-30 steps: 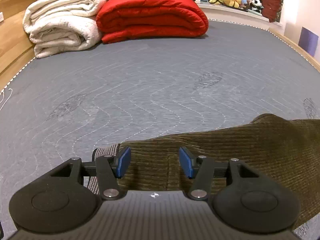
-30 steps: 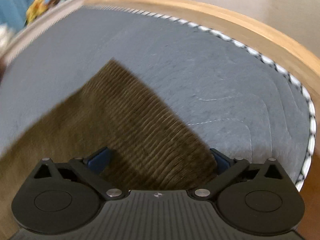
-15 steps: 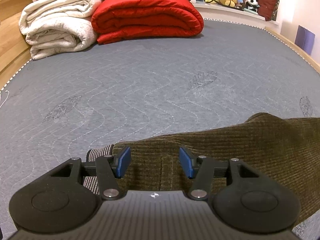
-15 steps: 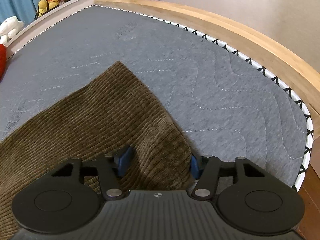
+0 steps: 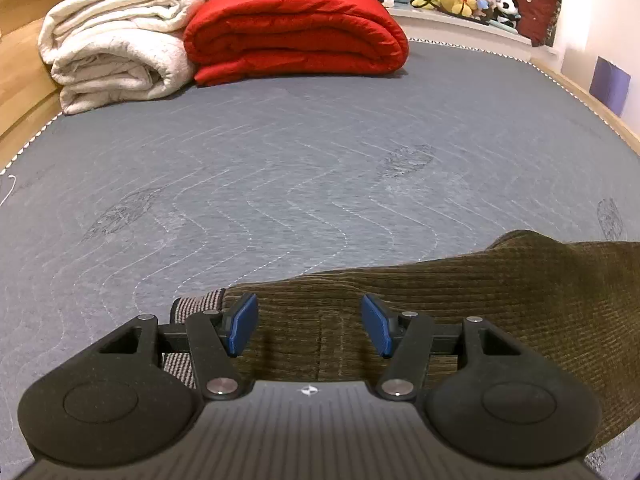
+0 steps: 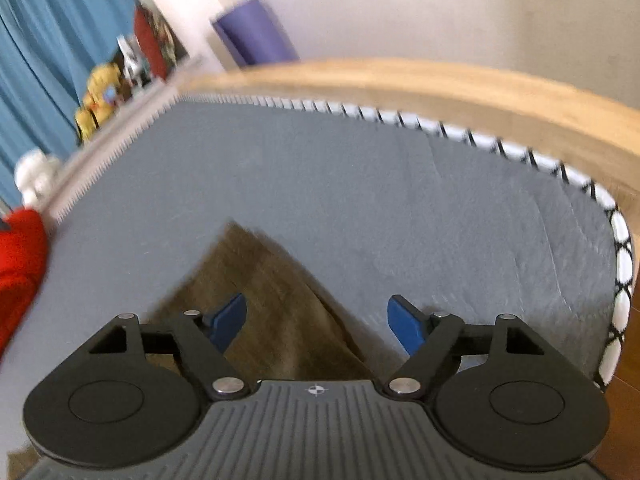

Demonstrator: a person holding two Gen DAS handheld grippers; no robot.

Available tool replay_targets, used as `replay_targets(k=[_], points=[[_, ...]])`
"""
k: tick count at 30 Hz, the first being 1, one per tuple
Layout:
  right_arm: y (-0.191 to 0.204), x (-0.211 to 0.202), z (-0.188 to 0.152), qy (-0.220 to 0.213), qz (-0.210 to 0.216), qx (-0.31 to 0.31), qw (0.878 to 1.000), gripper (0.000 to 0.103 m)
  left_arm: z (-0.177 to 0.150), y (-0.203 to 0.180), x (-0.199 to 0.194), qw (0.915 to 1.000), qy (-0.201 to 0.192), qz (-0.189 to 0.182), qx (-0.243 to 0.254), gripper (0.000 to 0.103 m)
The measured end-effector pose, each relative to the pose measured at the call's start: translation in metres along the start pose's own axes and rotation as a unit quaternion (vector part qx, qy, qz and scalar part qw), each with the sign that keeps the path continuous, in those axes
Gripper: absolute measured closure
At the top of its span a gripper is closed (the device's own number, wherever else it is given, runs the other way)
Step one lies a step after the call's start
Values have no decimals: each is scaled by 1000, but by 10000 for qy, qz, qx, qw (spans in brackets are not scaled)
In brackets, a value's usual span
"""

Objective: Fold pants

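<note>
The brown corduroy pants [image 5: 460, 304] lie flat on the grey quilted mattress [image 5: 280, 168], their striped waistband lining [image 5: 198, 302] showing at the near edge. The left claw [image 5: 309, 326] is spread over the waist end, gripping nothing. The right claw [image 6: 318, 326] is spread too, above a blurred pointed corner of the pants [image 6: 260, 280]. A red duvet [image 5: 296, 32] and white blanket [image 5: 116, 60] sit folded well beyond.

Grey quilted mattress [image 5: 320, 168] carries brown corduroy pants [image 5: 500, 300], red quilt [image 5: 296, 32], white blanket [image 5: 116, 40].
</note>
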State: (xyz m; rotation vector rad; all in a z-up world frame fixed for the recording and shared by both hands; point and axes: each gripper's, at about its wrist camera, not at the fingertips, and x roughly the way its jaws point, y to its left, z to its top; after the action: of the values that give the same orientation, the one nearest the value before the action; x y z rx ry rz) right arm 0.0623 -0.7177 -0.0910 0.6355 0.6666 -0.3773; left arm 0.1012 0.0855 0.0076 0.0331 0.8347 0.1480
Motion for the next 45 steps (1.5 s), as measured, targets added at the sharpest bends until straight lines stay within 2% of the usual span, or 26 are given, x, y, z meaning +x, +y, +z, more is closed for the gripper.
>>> replay_targets(k=[2,4,5,7,9,10,15,19,22,25,26,27,28,30,31,32,33,34,35,36,38,40,41,42,43,45], points=[[0,11,-8,353,72,-159,9992,23,1,-2,1,10000,5,-10,16,40],[13,12,-15,384,-16,-634,9972,22,1,-4,1,10000,1,-18,23,40],[19,11,-19,413,-5,-811,9959,25,1,-4,1,10000,0,-22,20,40],[28,11,-24,421,-80,-1044,9936,48,2,-5,2,10000,3,-40,-8,39],[32,10,-25,403,-76,-1140,9926,64,4,-6,2,10000,0,-63,-59,39],[31,10,-24,387,-31,-1054,9937,68,5,-7,2,9999,-12,-74,-84,39],[54,-15,-12,-46,215,-945,9953,73,8,-10,-2,9998,-91,-163,-118,39],[124,-68,-12,-616,847,-1553,9823,73,10,-10,-3,9997,-114,-202,-123,39],[204,-109,-44,-733,1512,-2400,9561,73,11,-9,-4,9996,-131,-213,-166,39],[286,-143,-113,-470,1945,-3516,9145,73,11,-7,-5,9994,-144,-231,-200,39],[309,-149,-142,-291,2142,-3845,8975,72,11,-7,-5,9994,-144,-236,-203,39],[326,-153,-166,-72,2353,-4058,8831,67,11,-7,-6,9994,-140,-241,-204,39],[341,-154,-193,362,2677,-4213,8658,59,11,-6,-6,9994,-134,-248,-205,39],[363,-153,-235,1388,3268,-4383,8257,53,11,-6,-7,9994,-106,-249,-209,39],[370,-155,-247,1583,3408,-4473,8116,52,12,-6,-8,9994,-107,-261,-218,39],[374,-159,-253,1610,3522,-4539,8025,52,13,-7,-9,9993,-118,-271,-218,39],[377,-163,-254,1522,3635,-4550,7986,49,13,-7,-11,9993,-132,-284,-205,39],[378,-166,-249,1360,3707,-4498,8011,42,14,-9,-14,9992,-150,-310,-183,39],[375,-165,-240,1200,3720,-4386,8092,39,14,-10,-15,9992,-163,-340,-160,39],[371,-156,-227,1042,3644,-4215,8238,33,14,-12,-16,9990,-166,-380,-137,39],[361,-142,-214,836,3270,-3875,8579,32,13,-19,-15,9984,-127,-542,-112,39],[347,-121,-210,990,3095,-3399,8825,32,10,-27,-11,9967,-30,-800,-110,42],[340,-107,-209,1271,3006,-3142,8915,32,9,-32,-7,9953,31,-963,-125,46],[338,-96,-210,1510,2939,-3079,8922,33,8,-37,-3,9925,117,-1205,-178,58],[340,-93,-214,1599,2913,-3236,8859,33,7,-42,1,9889,215,-1448,-239,71],[343,-97,-233,1571,2845,-3914,8609,34,7,-56,11,9805,399,-1893,-336,78]])
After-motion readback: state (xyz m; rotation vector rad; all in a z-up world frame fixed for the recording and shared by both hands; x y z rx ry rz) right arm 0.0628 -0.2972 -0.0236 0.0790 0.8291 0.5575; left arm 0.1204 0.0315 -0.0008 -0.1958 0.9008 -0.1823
